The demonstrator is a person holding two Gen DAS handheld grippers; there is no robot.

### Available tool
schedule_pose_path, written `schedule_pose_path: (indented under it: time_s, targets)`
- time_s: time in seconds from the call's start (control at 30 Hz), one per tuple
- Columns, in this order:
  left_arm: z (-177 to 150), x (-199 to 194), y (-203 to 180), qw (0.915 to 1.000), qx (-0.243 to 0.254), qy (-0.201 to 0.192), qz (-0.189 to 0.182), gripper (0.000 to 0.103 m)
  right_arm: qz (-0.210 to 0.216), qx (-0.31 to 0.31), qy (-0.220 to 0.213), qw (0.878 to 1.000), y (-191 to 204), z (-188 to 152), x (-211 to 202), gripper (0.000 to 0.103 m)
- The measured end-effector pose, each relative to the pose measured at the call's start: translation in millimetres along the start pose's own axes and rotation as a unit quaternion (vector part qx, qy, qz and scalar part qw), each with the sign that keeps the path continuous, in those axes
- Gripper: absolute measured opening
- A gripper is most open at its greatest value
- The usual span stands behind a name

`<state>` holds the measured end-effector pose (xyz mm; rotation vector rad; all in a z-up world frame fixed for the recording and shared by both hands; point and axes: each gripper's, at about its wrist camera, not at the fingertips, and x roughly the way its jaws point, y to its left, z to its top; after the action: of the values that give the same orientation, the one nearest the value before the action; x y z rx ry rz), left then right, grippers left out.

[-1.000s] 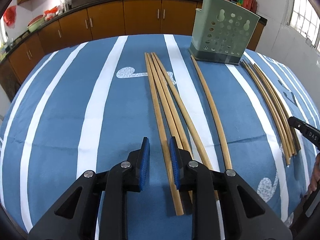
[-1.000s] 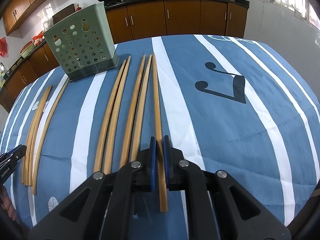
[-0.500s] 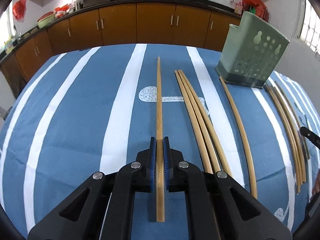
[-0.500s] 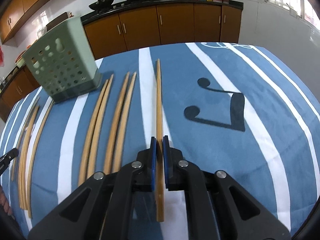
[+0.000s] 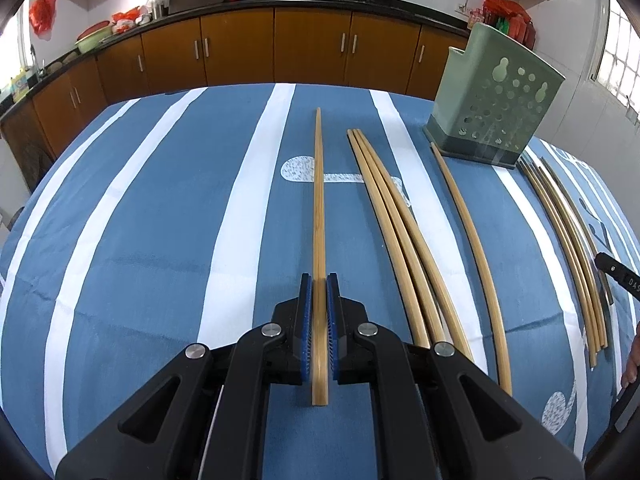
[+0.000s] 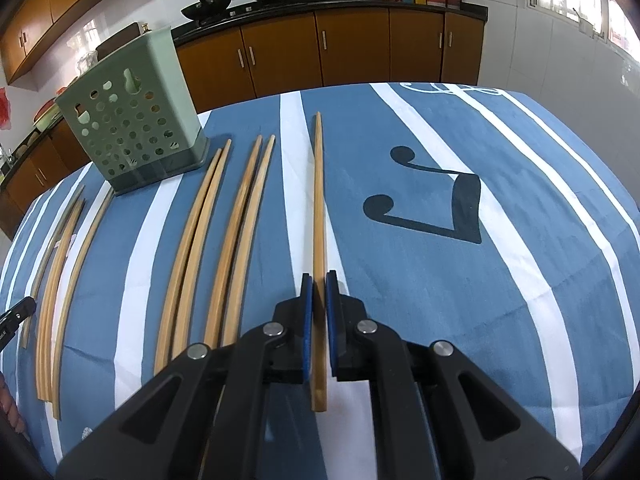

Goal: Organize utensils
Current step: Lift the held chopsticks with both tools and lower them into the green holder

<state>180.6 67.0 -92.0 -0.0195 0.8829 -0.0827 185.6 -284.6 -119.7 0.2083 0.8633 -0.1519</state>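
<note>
My left gripper [image 5: 319, 280] is shut on a long bamboo chopstick [image 5: 319, 200] and holds it above the blue striped tablecloth [image 5: 160, 220], pointing away. My right gripper [image 6: 318, 278] is shut on another bamboo chopstick [image 6: 318, 200], also lifted and pointing away. A green perforated utensil holder [image 5: 494, 108] stands upright at the far right of the left wrist view; it also shows at the far left of the right wrist view [image 6: 128, 120]. Several more chopsticks [image 5: 400, 232] lie on the cloth between the grippers, also in the right wrist view [image 6: 212, 240].
A further bundle of chopsticks [image 5: 568, 240] lies right of the holder, and the other gripper's tip [image 5: 618, 274] shows at that edge. Brown kitchen cabinets [image 5: 312, 48] with woks on the counter run behind the table.
The left gripper shut on a chopstick and lifted it away from its group. The right gripper, shut throughout, lifted its chopstick off the cloth. Both views now look further up the table.
</note>
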Motion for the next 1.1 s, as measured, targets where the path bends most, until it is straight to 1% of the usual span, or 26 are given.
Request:
schedule_pose_path:
  time_s: [0.1,0.2,0.33,0.57,0.67,0.9,1.1]
  targets:
    - [0,-1,-1,1.0000,0.000,0.002,0.002,0.007,0.005,0.006,0.003,1.000,-2,0,-1,0.008]
    - [-2,-5,1,1.0000,-0.005,0.005,-0.001,0.007,0.012,0.012,-0.006,1.000,-5,-1,-11,0.008]
    - [0,-21,2,0.9999,-0.005,-0.015,-0.003,0.007,0.018,0.015,-0.030,0.999,-9,3,-30,0.008]
    - [10,-58,2,0.9978,-0.007,-0.065,-0.014,0.007,0.026,0.017,-0.076,0.997,-12,15,-62,0.008]
    - [17,-75,1,0.9956,-0.011,-0.091,-0.018,0.007,0.029,0.015,-0.099,0.995,-11,20,-76,0.008]
    - [42,-113,-2,0.9864,-0.017,-0.162,-0.022,0.007,0.033,0.007,-0.164,0.986,-9,43,-109,0.008]
    - [68,-124,1,0.9810,-0.023,-0.192,-0.014,0.007,0.035,0.003,-0.202,0.979,-6,69,-126,0.008]
